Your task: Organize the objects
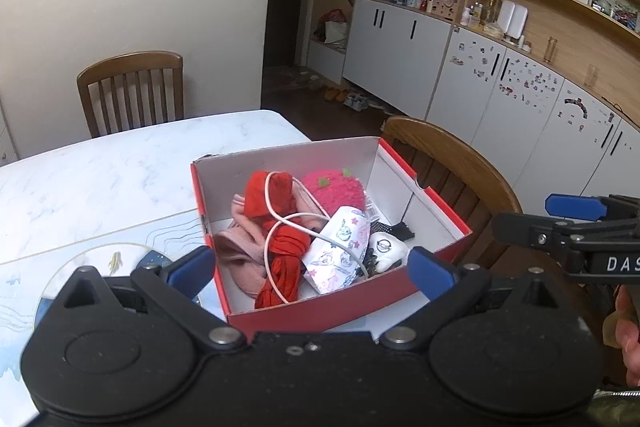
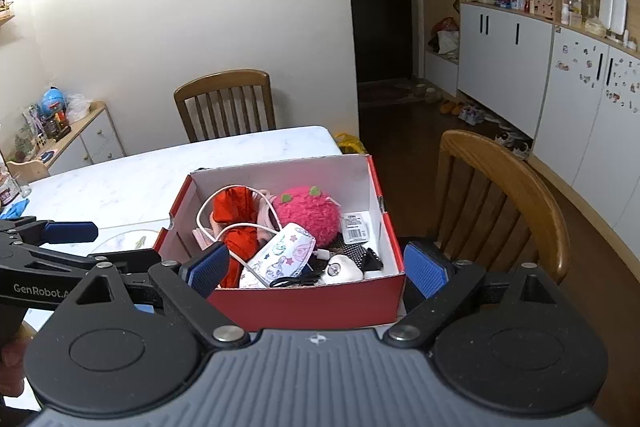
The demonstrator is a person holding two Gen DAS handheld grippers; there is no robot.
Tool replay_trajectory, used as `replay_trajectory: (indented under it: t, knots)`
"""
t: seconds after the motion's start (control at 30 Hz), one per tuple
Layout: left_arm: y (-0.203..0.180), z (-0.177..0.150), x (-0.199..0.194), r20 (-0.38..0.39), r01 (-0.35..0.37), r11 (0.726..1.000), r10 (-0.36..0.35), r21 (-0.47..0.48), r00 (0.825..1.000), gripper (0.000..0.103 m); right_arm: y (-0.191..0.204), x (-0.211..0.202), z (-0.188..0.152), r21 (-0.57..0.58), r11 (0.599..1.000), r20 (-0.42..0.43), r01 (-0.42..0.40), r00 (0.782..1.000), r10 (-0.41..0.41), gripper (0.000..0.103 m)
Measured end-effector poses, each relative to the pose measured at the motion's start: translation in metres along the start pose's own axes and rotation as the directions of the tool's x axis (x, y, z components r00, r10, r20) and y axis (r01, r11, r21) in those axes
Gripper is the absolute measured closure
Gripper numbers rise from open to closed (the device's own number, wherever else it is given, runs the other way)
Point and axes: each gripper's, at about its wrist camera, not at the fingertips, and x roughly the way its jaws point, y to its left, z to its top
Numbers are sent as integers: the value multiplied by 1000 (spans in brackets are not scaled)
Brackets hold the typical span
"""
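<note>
A red shoe box (image 1: 304,317) with white inside walls stands on the marble table (image 1: 100,179). In it lie a red cloth (image 1: 276,199), a pink cloth (image 1: 240,251), a fuzzy pink plush (image 1: 336,191), a white cable (image 1: 280,223), a cartoon-print face mask (image 1: 340,251) and a small white object (image 1: 386,249). My left gripper (image 1: 311,270) hangs open over the box's near corner, holding nothing. My right gripper (image 2: 316,269) is open above the box's (image 2: 312,299) near wall, with nothing gripped. Each gripper shows at the edge of the other's view: the right gripper (image 1: 532,217) and the left gripper (image 2: 104,243).
One wooden chair (image 2: 224,103) stands at the table's far side, another (image 2: 500,187) right beside the box. A printed placemat (image 1: 80,267) lies left of the box. White cabinets (image 2: 500,59) and cluttered shelves line the right wall. A blue glove (image 2: 14,209) lies far left.
</note>
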Motion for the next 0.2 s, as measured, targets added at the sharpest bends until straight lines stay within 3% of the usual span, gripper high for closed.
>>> replay_trajectory:
  t: [0.2]
  knots:
    - [3, 1, 2, 4, 14, 1000, -14, 9, 1000, 1, 2, -2, -1, 4, 1000, 5, 23, 1000, -23, 8]
